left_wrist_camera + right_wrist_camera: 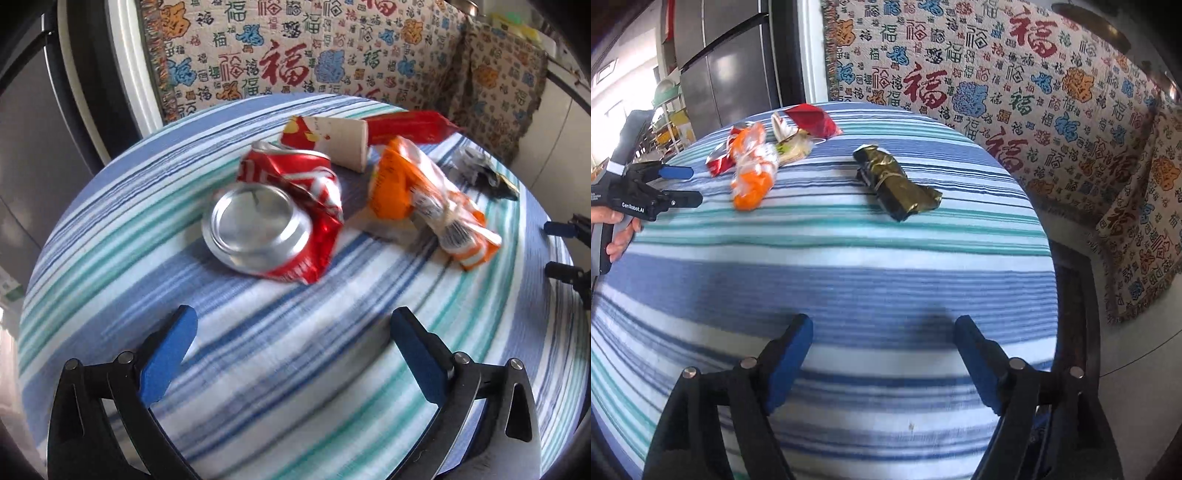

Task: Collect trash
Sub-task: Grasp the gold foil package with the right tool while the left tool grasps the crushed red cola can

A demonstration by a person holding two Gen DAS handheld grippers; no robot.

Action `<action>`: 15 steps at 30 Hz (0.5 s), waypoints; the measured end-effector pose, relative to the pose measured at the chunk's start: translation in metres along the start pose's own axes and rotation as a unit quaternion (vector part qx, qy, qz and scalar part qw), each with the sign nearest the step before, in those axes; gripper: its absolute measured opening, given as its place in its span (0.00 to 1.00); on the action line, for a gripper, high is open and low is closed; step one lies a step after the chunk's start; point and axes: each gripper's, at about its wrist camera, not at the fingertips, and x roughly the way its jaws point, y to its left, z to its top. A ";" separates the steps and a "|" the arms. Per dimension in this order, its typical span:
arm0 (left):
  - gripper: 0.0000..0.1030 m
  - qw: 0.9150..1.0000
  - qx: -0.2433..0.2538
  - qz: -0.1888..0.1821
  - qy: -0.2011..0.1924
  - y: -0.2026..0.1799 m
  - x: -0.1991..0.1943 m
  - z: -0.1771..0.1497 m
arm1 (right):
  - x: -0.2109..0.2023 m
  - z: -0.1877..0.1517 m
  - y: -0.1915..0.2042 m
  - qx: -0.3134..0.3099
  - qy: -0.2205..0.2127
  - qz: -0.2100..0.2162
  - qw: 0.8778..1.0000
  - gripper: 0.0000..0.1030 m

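On the round table with a striped cloth (280, 398) lies a heap of trash: a crushed red can (280, 218), a paper cup (332, 142) on its side, a red wrapper (410, 127), an orange wrapper (424, 195) and a dark foil wrapper (480, 170). My left gripper (295, 321) stands open just short of the can, nothing between its fingers. In the right wrist view the dark foil wrapper (897, 182) lies apart from the heap. My right gripper (884, 325) is open over bare cloth, well short of it. The left gripper (687, 185) shows at the left, held by a hand (622, 236).
A sofa covered with a throw of red and blue characters (1015, 85) curves behind the table, with a matching cushion (498, 85) to the right. A dark fridge (731, 74) stands at the far left. The table edge drops to pale floor (1134, 369) on the right.
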 end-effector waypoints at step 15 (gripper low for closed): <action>1.00 0.998 0.055 -0.044 0.001 0.022 0.028 0.033 | 0.062 0.073 -0.004 0.006 0.006 0.004 1.000 1.00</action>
